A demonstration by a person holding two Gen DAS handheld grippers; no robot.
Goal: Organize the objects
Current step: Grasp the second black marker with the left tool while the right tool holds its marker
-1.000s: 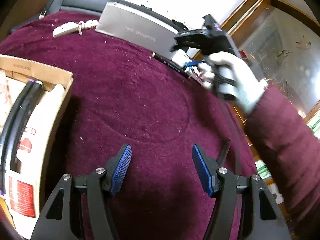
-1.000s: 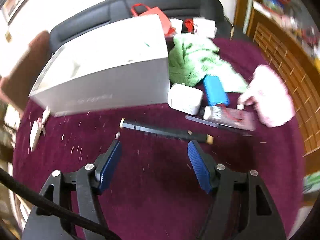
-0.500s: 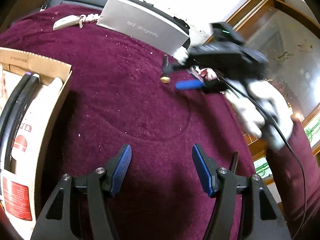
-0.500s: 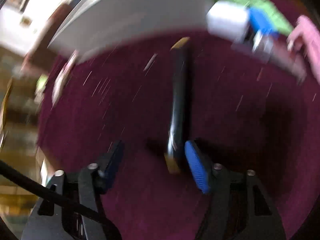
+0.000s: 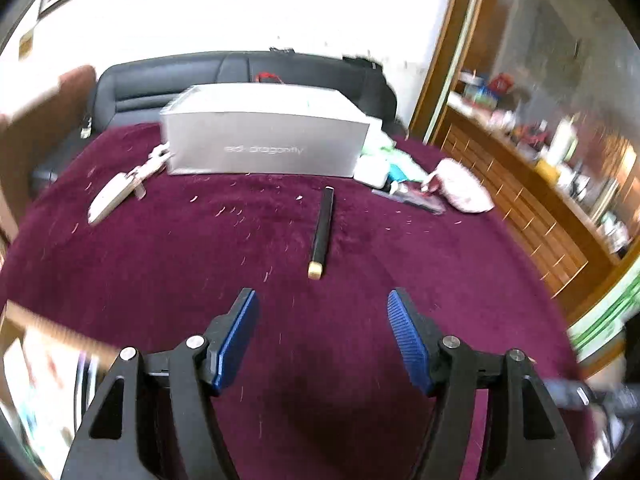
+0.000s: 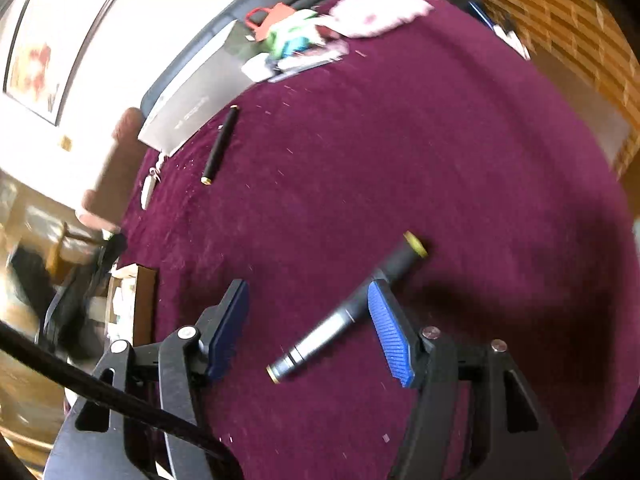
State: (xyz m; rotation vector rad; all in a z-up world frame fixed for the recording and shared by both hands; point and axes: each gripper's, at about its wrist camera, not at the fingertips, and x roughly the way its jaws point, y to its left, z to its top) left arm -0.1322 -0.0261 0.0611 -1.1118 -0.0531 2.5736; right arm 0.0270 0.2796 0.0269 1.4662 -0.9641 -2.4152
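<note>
A black pen-like tube with a gold cap (image 5: pixel 322 232) lies on the maroon cloth ahead of my open, empty left gripper (image 5: pixel 322 336); it also shows far off in the right wrist view (image 6: pixel 219 146). In the right wrist view a second black tube with gold ends (image 6: pixel 344 314) lies slantwise between the fingers of my right gripper (image 6: pixel 308 328), against the right pad (image 6: pixel 386 332). The jaws stand wide apart and do not pinch it.
A grey box (image 5: pixel 264 144) stands at the back of the cloth-covered table (image 5: pixel 160 264). A white keyring item (image 5: pixel 116 196) lies left of it. A white charger, green cloth and pink pouch (image 5: pixel 464 192) lie at the right. A cardboard box (image 6: pixel 140 304) sits at the left edge. A wooden cabinet (image 5: pixel 540 184) is on the right.
The right gripper came away from the grey box toward the near cloth, and a black tube now lies between its fingers. The left gripper turned to face the box and the other tube.
</note>
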